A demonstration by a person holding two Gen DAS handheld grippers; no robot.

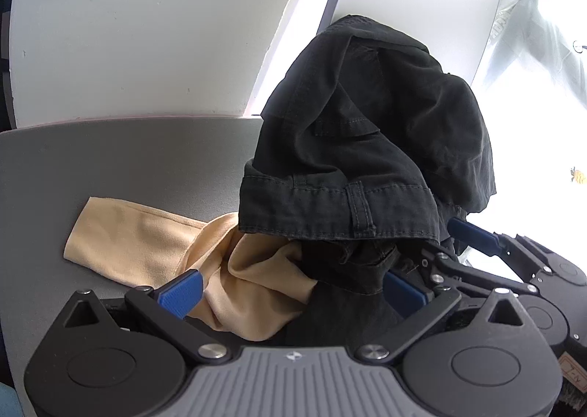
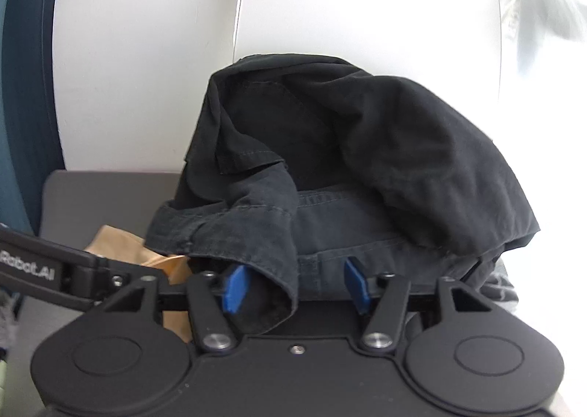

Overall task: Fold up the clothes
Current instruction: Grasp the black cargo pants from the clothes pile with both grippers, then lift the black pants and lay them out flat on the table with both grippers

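A black garment (image 1: 367,131) with a stitched waistband and belt loop is heaped high on the grey table (image 1: 110,160). Part of a tan garment (image 1: 146,241) lies flat to its left, and the rest runs under it. My left gripper (image 1: 293,292) is open wide just above both cloths, pads clear of them. My right gripper (image 1: 477,237) reaches in from the right under the heap's edge. In the right wrist view the right gripper (image 2: 295,286) is open, with a loose fold of the black garment's (image 2: 330,145) waistband between its pads. The tan garment (image 2: 121,244) peeks out at left.
White panels (image 1: 128,32) rise behind the table's far edge. A pale cloth (image 1: 543,32) hangs at the upper right in strong glare. A teal and dark upright (image 2: 22,105) stands at the left. The left gripper's black side plate (image 2: 44,270) crosses the right wrist view.
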